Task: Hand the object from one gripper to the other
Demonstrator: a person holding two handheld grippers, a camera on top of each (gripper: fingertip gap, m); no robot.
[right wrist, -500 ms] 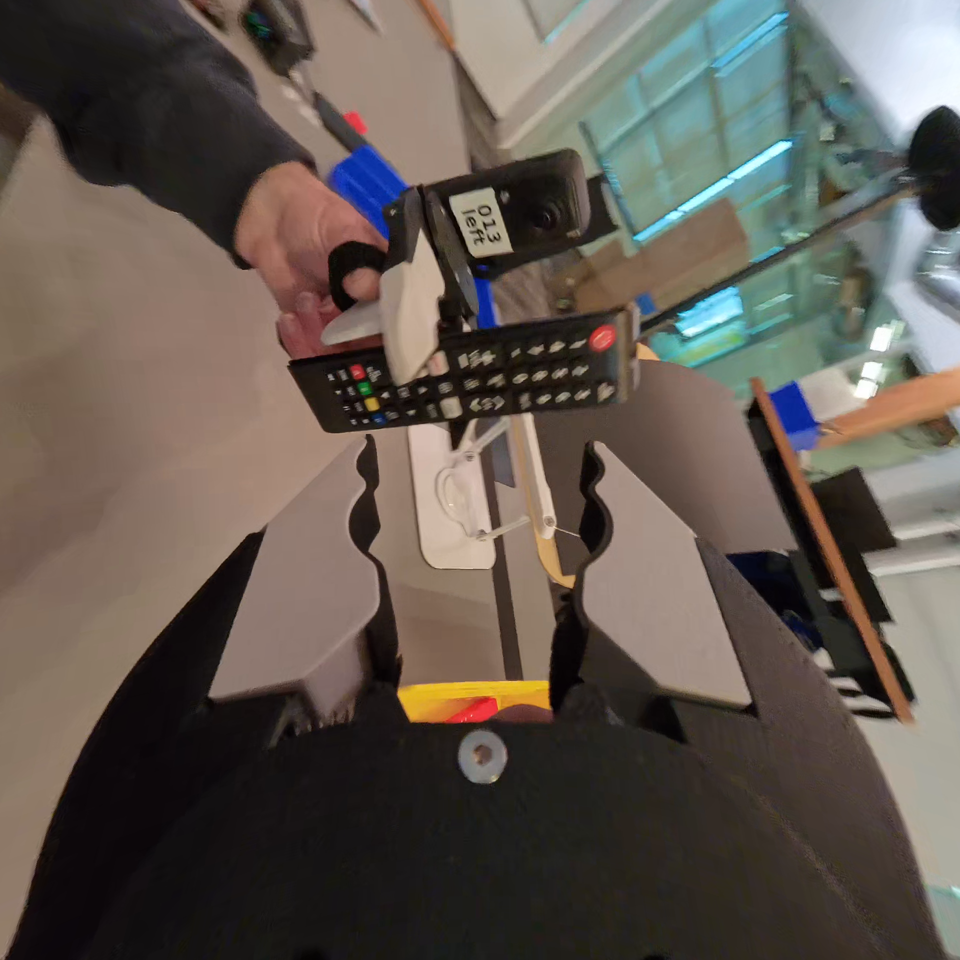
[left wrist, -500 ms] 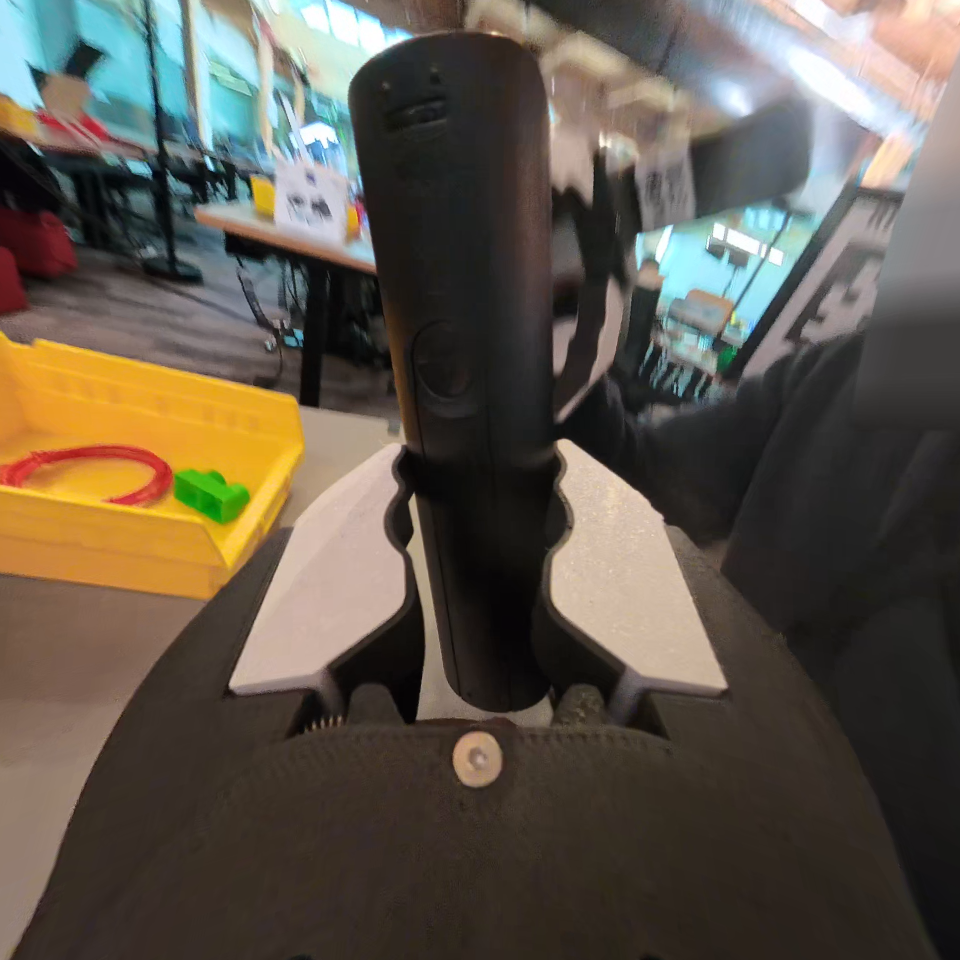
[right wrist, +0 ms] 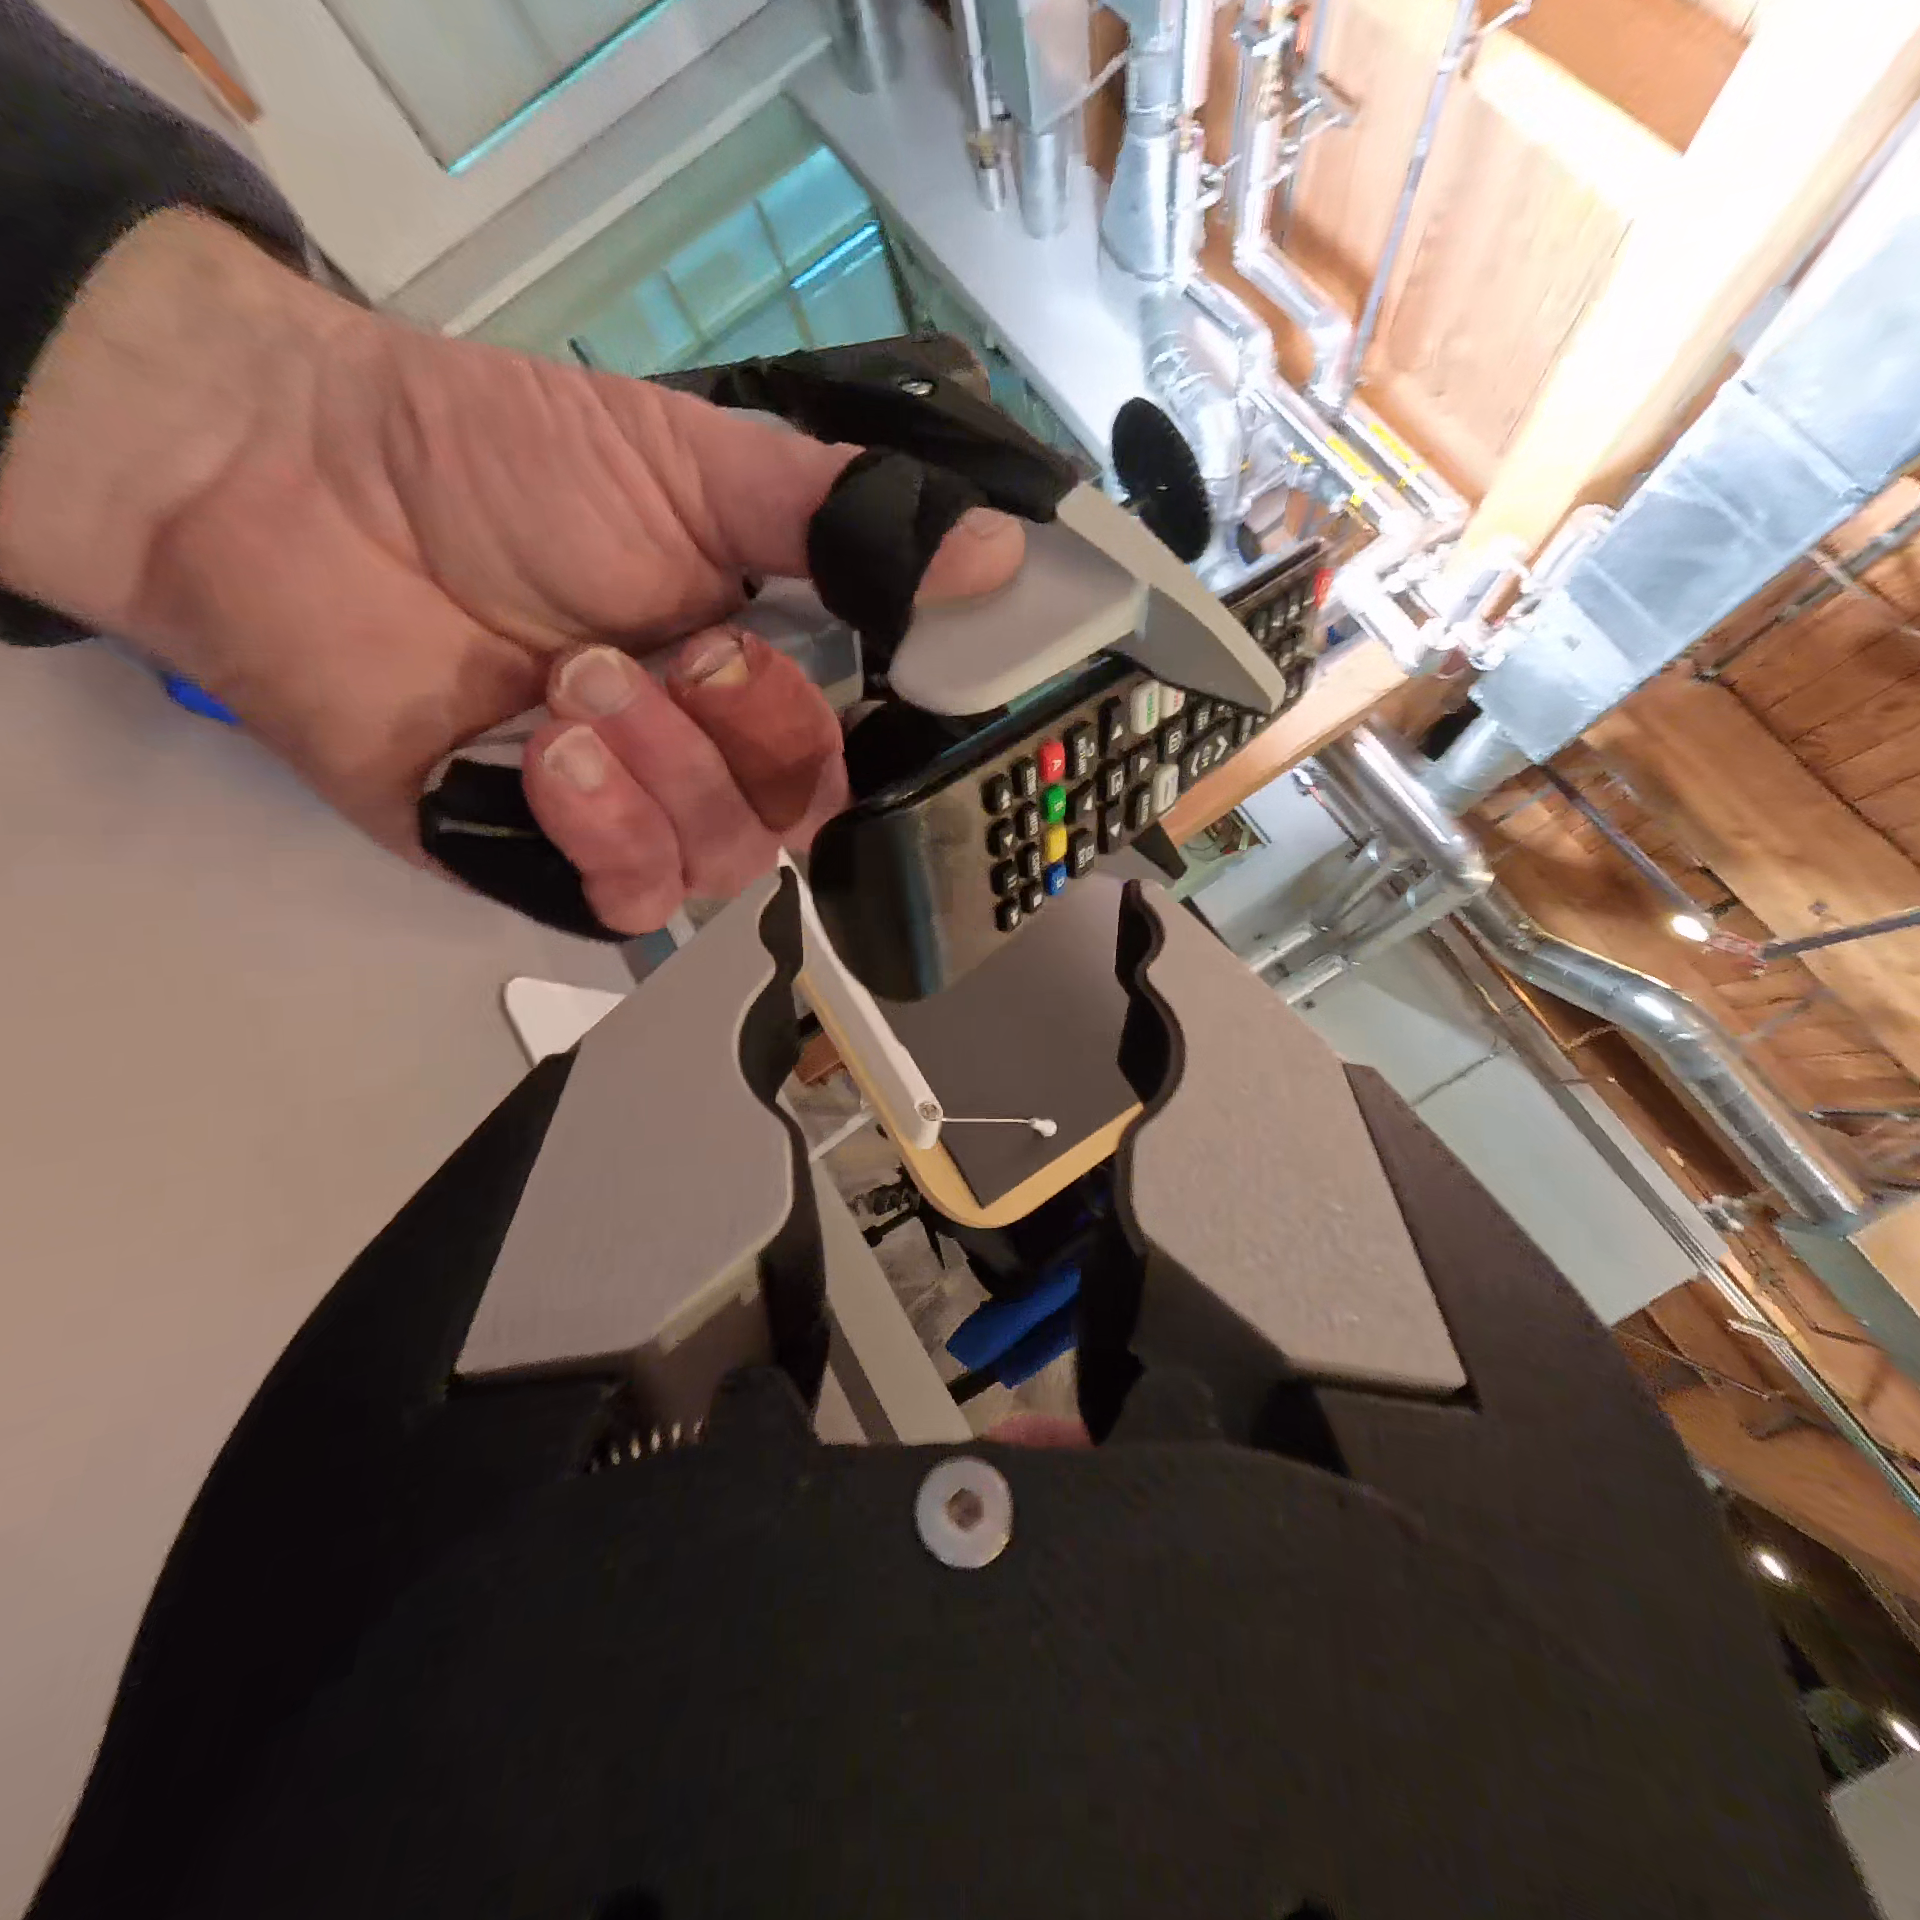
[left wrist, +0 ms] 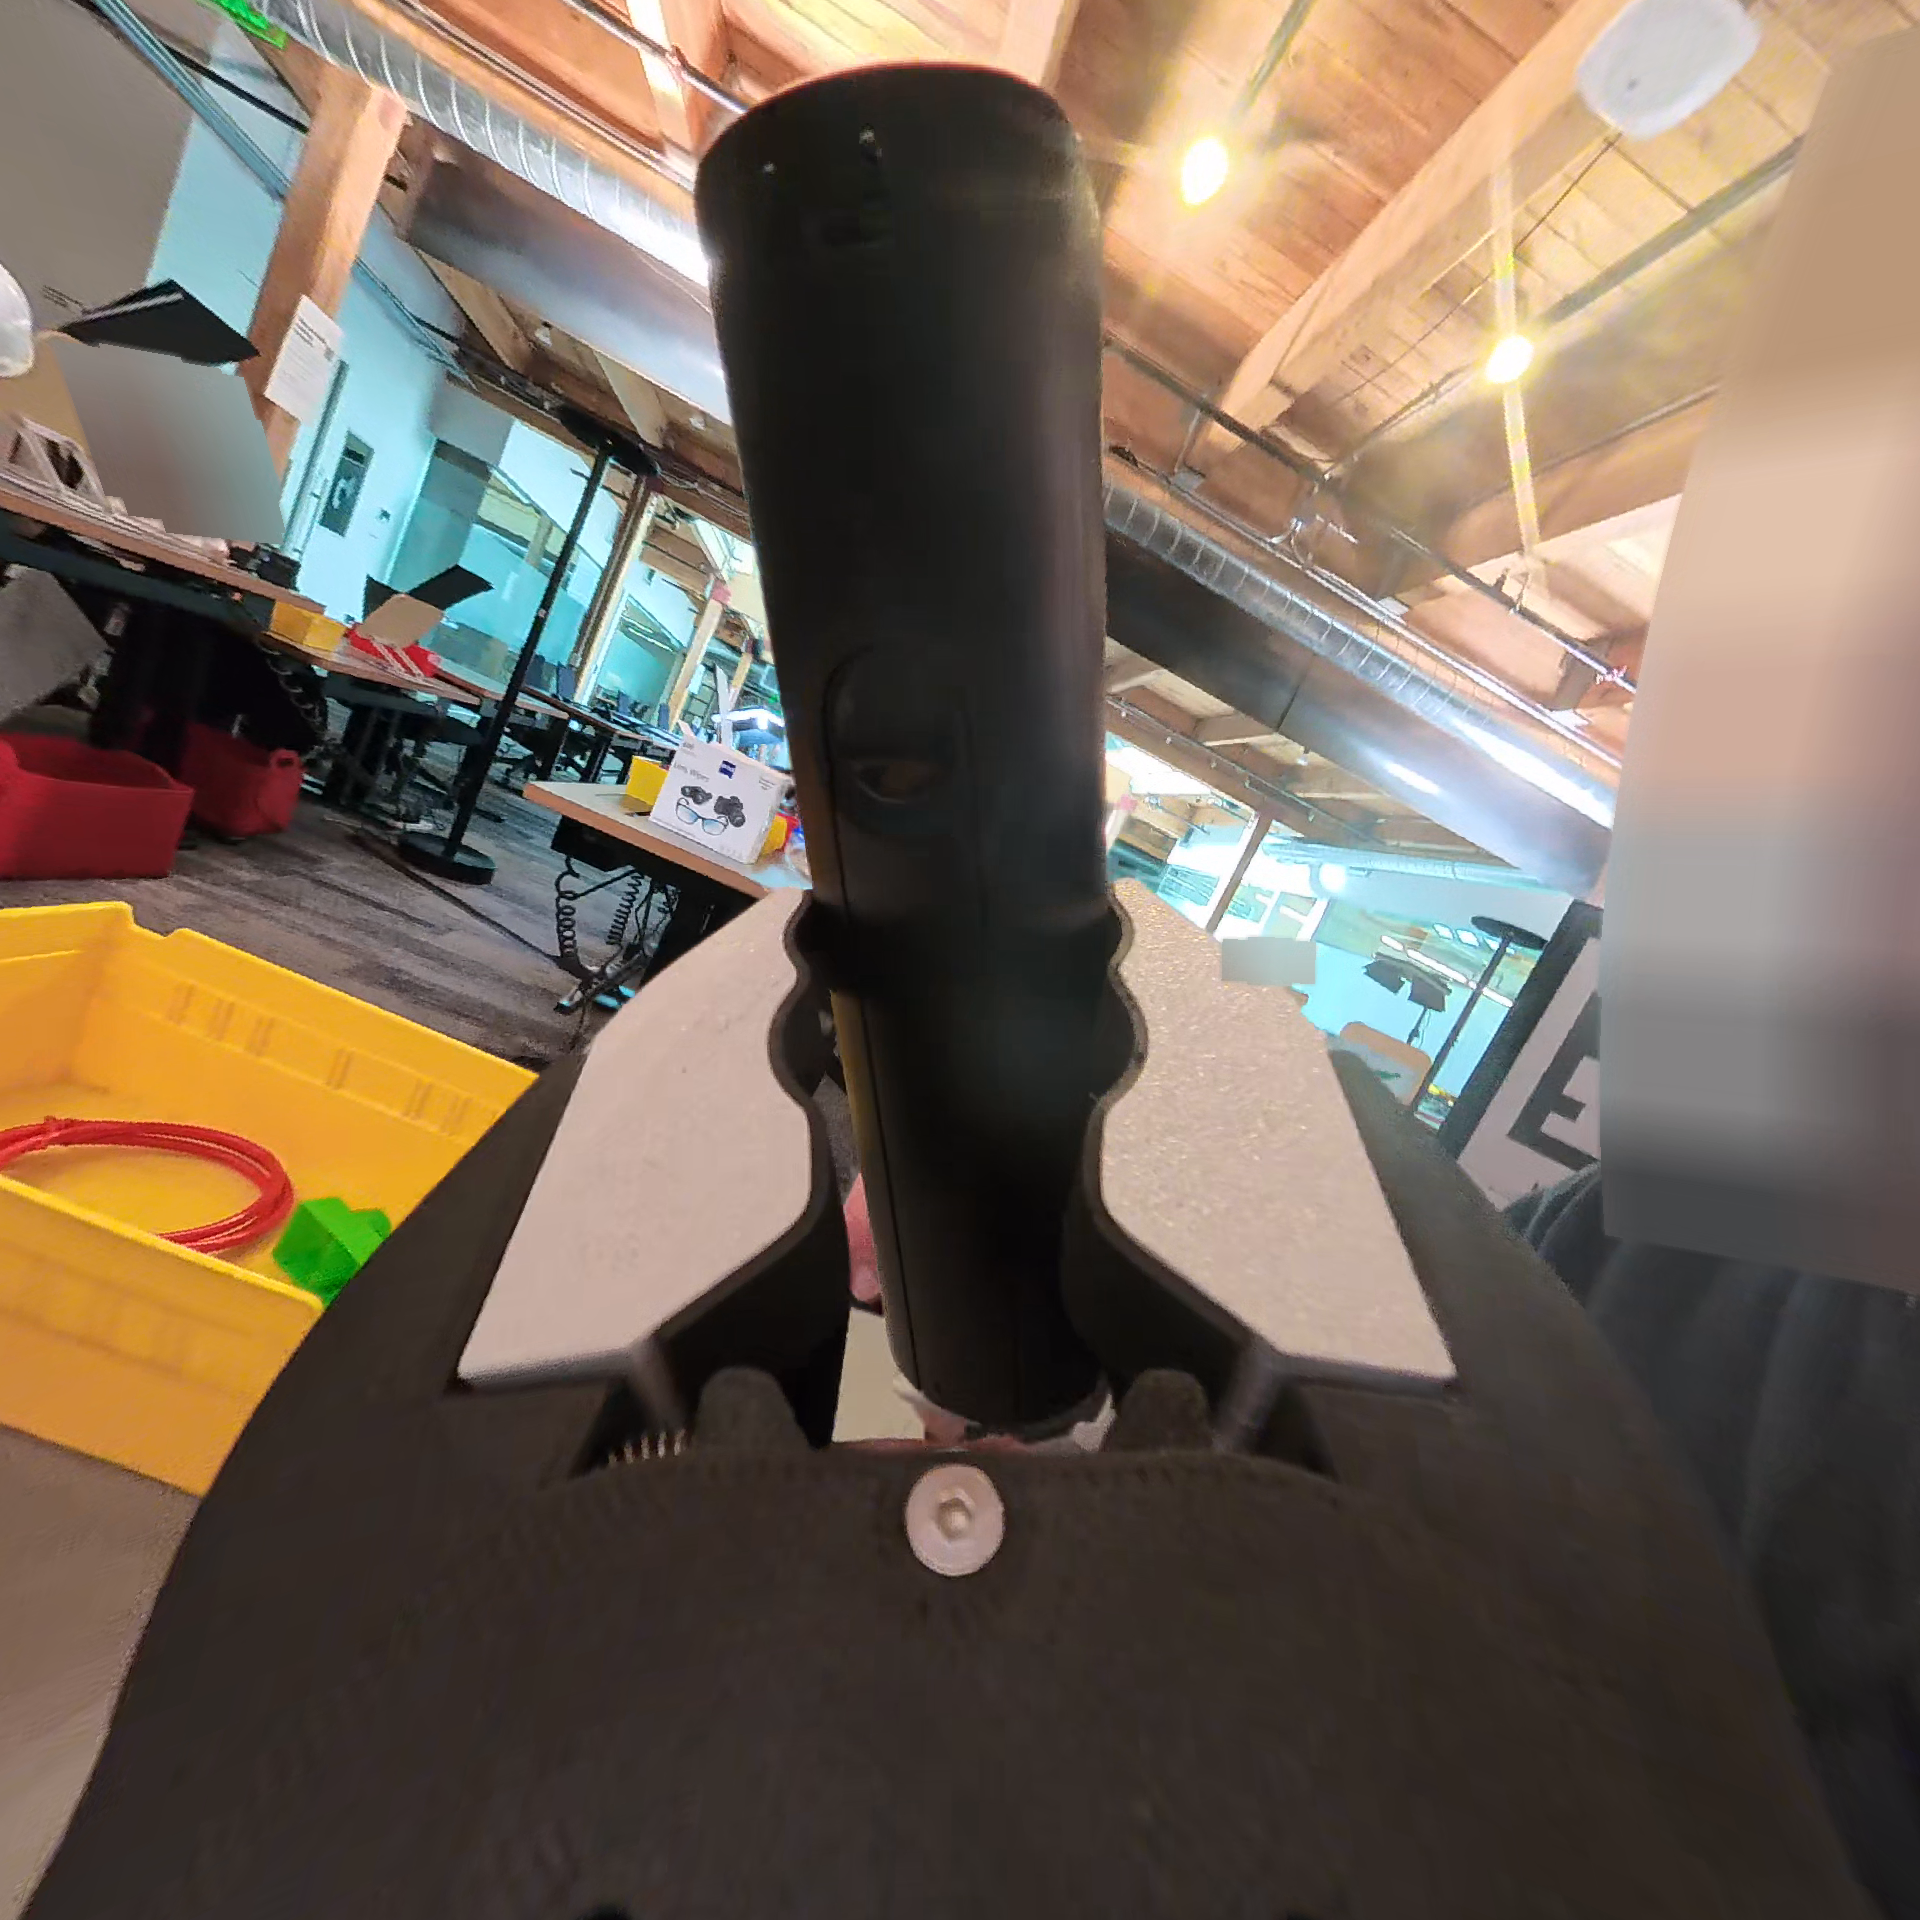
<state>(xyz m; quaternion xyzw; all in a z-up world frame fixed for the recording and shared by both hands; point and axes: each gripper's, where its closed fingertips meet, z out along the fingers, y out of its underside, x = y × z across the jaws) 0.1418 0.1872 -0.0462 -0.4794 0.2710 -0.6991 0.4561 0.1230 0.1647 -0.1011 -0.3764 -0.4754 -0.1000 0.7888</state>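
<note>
Remote control [left wrist: 914, 644]: black, long; clamped between the two grey fingers of the left gripper [left wrist: 956, 940], back face to that camera, projecting well past the fingertips.

Same remote, right wrist view [right wrist: 1049, 831]: button face visible; bare lower end just ahead of the right gripper [right wrist: 951, 920], level with the gap between its fingertips, not inside it.

Right gripper: jaws spread, empty.

Hand [right wrist: 436, 623]: wraps the left gripper's handle.

Yellow bin [left wrist: 156, 1330]: left of the left gripper; contains a red cable coil [left wrist: 177, 1174] and a green block [left wrist: 332, 1242].
</note>
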